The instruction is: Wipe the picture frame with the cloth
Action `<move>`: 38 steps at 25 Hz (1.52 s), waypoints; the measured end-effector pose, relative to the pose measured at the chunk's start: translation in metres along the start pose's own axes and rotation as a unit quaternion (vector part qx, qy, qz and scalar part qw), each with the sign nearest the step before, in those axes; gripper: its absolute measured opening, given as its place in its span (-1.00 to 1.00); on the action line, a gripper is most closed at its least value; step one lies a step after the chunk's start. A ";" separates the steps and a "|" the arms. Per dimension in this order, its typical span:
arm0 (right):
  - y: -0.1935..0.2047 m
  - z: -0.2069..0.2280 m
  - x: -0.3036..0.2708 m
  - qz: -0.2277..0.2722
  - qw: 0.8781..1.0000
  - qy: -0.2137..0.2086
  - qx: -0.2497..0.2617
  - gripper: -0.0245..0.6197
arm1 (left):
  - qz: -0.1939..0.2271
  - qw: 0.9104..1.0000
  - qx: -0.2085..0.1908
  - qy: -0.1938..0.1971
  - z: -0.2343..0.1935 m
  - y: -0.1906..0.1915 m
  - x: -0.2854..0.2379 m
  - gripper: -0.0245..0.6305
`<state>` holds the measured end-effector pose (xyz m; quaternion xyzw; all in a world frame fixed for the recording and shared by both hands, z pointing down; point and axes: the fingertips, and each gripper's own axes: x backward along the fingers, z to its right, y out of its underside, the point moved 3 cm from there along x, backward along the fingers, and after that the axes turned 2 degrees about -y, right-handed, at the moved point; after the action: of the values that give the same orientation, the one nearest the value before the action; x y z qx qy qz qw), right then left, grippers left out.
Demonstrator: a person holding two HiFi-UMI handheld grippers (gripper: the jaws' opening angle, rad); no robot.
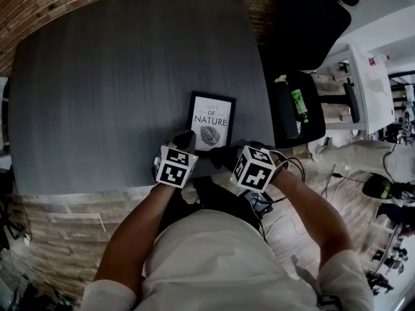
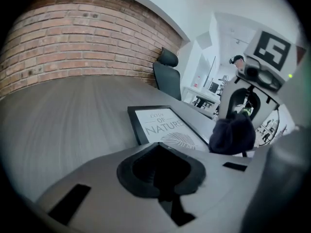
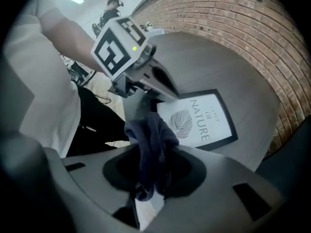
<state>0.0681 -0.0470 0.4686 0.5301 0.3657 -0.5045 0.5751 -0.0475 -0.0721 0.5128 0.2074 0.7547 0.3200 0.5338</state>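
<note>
Dark cloth point(image 3: 151, 137) clamped in right claw point(image 3: 153, 181); picture frame point(image 3: 201, 120) near

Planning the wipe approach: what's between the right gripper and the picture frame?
Only the dark cloth, pinched in the right gripper and hanging toward the picture frame. Nothing else shows in that stretch. The right gripper view shows it best.

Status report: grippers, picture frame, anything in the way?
Left gripper shut, empty, at picture frame near-left corner. Right gripper shut on cloth, near-right corner. Frame flat on table, path clear.
</note>
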 end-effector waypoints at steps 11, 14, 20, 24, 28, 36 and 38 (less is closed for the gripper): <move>-0.029 0.141 0.028 0.027 0.991 0.128 0.002 -0.58 | -0.026 0.999 -0.047 0.004 0.000 -0.020 -0.006 -0.90; -0.042 0.164 0.021 0.014 0.991 0.134 0.018 -0.58 | -0.028 0.998 -0.055 0.001 -0.009 -0.030 -0.013 -0.90; -0.067 0.197 0.003 -0.037 0.978 0.159 0.127 -0.58 | -0.049 0.997 -0.059 0.010 -0.016 -0.034 -0.026 -0.90; -0.087 0.202 -0.009 -0.059 0.973 0.126 0.185 -0.59 | -0.032 0.999 -0.023 0.020 -0.019 -0.038 -0.024 -0.91; -0.104 0.203 -0.019 -0.081 0.968 0.089 0.220 -0.59 | -0.018 1.000 -0.016 0.013 -0.020 -0.035 -0.024 -0.91; -0.100 0.198 -0.025 -0.128 0.951 0.039 0.279 -0.60 | -0.004 1.000 -0.017 0.001 -0.022 -0.033 -0.024 -0.91; -0.095 0.199 -0.023 -0.134 0.950 0.034 0.279 -0.60 | -0.004 1.000 -0.013 0.000 -0.022 -0.033 -0.024 -0.91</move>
<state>-0.0518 -0.2303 0.5015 0.6321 0.2973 -0.6409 0.3183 -0.0591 -0.1166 0.5108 0.1970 0.7516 0.3276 0.5376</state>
